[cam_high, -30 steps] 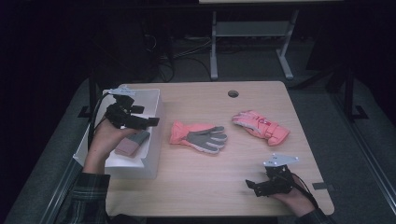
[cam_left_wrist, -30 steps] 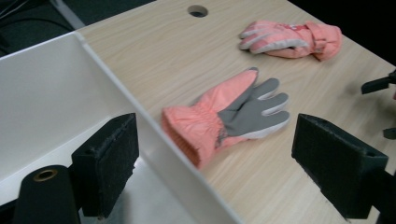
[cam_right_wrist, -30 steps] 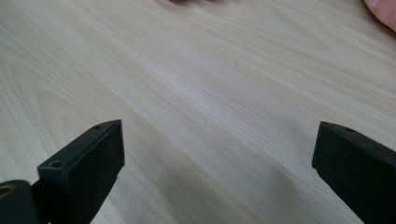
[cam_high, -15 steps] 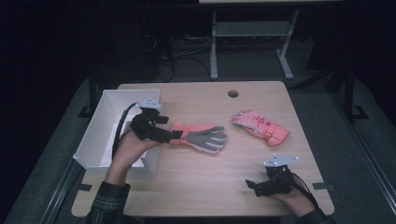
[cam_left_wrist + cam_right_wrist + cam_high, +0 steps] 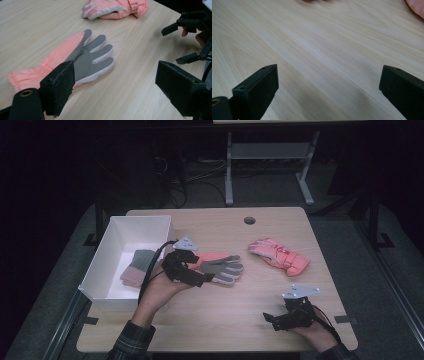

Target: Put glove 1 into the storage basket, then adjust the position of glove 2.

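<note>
The left tool (image 5: 202, 279) hangs with its jaws spread wide and nothing between them, low over the cuff end of the flat salmon-pink knit glove with a grey palm (image 5: 218, 266). In the left gripper view that glove (image 5: 85, 58) lies palm up just ahead of the jaws, its gathered cuff nearest the tool and its fingers pointing away. The wide stance suits a grab at the cuff, probably the next step, since the cuff is the thickest fold of cloth on offer.

The glove rests on the pale wooden surface (image 5: 225, 320), just to the right of the white open-topped rectangular box (image 5: 95, 279). Inside that box, well left of the glove, lies a folded piece of pink and grey-green knitwear (image 5: 137, 268), so the box looks to be where the soft items are gathered. Farther right of the glove, well apart from it, sits a padded coral-pink ski glove with a strap (image 5: 280, 256), apparently waiting its turn.

The right tool (image 5: 269, 320), also wide open and empty, rests at the near edge of the surface, right of and nearer than the glove. It seems parked out of the way while the left hand works.
</note>
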`<act>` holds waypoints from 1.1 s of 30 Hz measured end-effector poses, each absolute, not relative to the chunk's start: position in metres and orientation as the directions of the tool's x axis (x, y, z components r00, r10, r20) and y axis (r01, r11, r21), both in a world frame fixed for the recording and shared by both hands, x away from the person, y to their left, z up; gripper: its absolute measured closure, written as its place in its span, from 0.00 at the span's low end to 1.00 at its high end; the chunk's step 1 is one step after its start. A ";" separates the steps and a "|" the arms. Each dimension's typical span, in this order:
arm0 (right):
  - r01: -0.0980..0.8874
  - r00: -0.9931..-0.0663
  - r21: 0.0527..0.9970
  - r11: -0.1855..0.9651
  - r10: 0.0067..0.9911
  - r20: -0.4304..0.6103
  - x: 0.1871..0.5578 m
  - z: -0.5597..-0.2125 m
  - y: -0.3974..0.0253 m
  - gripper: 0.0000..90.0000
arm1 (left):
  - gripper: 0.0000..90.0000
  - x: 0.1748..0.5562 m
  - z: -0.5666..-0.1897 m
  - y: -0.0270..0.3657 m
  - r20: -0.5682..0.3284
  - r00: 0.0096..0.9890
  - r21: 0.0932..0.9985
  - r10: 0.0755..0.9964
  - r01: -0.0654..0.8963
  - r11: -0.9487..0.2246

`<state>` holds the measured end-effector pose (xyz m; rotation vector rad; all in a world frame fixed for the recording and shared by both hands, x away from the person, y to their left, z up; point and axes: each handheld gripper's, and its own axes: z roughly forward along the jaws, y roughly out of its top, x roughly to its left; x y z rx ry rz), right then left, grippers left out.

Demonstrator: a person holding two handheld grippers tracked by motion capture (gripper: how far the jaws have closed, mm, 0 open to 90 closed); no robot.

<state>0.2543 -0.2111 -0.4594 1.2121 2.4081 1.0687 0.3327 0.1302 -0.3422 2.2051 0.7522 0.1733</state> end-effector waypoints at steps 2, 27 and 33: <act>0.595 -0.627 0.703 0.389 0.772 0.104 0.254 -0.459 -0.211 0.02 | 0.23 0.332 -0.346 0.126 -0.117 0.811 0.726 0.573 0.464 -0.508; 0.589 -0.640 0.702 0.401 0.762 0.101 0.254 -0.460 -0.210 0.02 | 1.00 0.388 -0.409 0.096 -0.039 0.689 0.702 0.723 0.534 -0.471; 0.584 -0.642 0.704 0.404 0.761 0.096 0.254 -0.459 -0.211 0.02 | 1.00 0.399 -0.423 0.096 -0.009 0.667 0.692 0.745 0.542 -0.477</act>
